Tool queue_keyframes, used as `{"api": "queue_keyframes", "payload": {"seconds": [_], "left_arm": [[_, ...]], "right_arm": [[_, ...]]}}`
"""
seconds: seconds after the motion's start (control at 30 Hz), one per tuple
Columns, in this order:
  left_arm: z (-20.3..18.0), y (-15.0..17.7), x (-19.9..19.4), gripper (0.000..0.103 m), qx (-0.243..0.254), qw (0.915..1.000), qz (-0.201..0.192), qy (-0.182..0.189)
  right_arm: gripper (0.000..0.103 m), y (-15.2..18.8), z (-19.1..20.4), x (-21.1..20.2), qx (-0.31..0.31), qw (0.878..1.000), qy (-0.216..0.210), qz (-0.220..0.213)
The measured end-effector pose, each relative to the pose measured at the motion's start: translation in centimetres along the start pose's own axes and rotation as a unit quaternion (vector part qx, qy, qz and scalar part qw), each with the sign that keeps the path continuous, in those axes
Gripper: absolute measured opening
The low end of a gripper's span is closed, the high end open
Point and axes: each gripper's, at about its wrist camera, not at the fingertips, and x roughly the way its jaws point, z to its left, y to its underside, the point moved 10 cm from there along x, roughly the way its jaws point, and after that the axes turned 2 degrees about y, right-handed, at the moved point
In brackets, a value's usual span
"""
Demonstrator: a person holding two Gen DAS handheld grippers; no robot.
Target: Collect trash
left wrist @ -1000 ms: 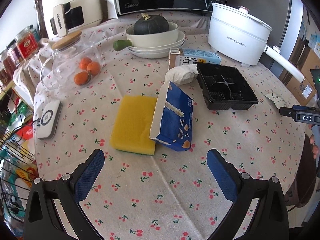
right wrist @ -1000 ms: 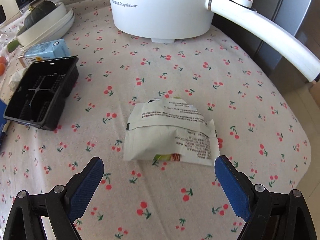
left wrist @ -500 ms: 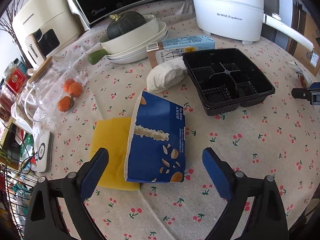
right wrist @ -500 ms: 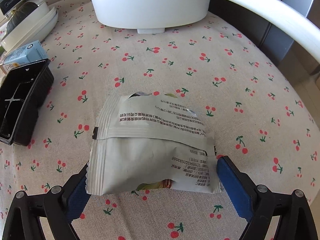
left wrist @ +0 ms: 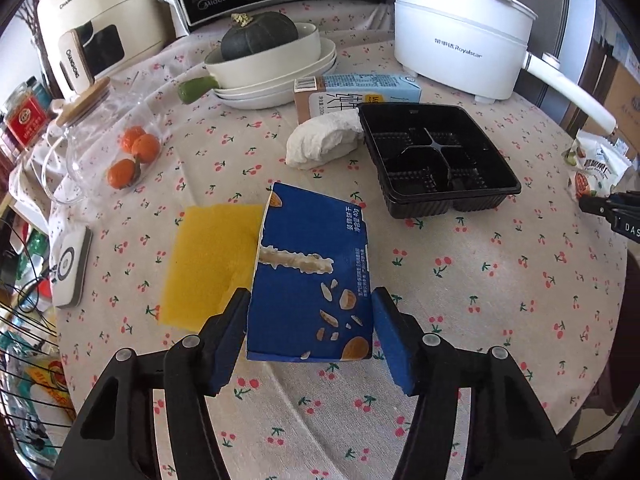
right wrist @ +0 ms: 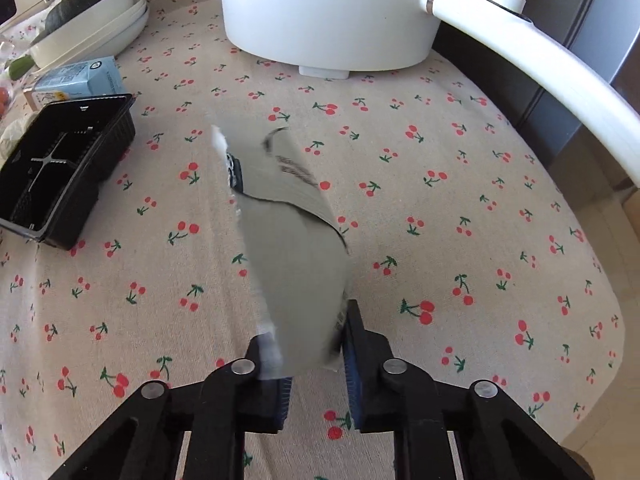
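The right gripper (right wrist: 316, 344) is clamped on the crumpled grey foil snack wrapper (right wrist: 292, 252), which stands pinched near one edge above the cherry-print tablecloth (right wrist: 460, 200); so thin a hold could let it slip. The left gripper (left wrist: 310, 338) has its blue pads (left wrist: 226, 344) against both sides of the torn blue cardboard biscuit box (left wrist: 312, 276), which may buckle if squeezed. Only the left view shows the yellow sponge (left wrist: 208, 264) beside the box; the black plastic tray (left wrist: 436, 160) appears in both
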Motion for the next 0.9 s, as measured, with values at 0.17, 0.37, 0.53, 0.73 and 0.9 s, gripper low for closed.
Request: {"api": "queue_keyframes", "payload": {"seconds": [0.17, 0.37, 0.53, 0.73, 0.9], "left_arm": [[-0.5, 1.1, -2.1, 0.064, -0.021, 0.9996, -0.005, 0.019], [-1.9, 2.8, -5.0, 0.064, -0.028, 0.9988, -0.012, 0.039], [-2.8, 4.3, -7.1, 0.064, -0.038, 0.9972, -0.017, 0.062], [-3.5, 5.9, -8.7, 0.064, -0.056, 0.9946, -0.014, 0.086], [-3.2, 5.8, -9.2, 0.064, -0.064, 0.9933, -0.017, 0.094]], "right_arm": [[0.013, 0.5, 0.4, -2.9, -0.001, 1.000, -0.012, -0.013], [0.013, 2.1, 1.4, -6.5, -0.006, 0.999, -0.023, -0.027], [0.013, 3.7, 1.8, -8.9, 0.000, 0.999, -0.036, -0.034], [0.013, 5.9, 2.1, -10.8, 0.003, 0.998, -0.051, -0.035], [0.042, 6.4, 1.2, -10.5, 0.040, 0.997, -0.065, -0.023]]}}
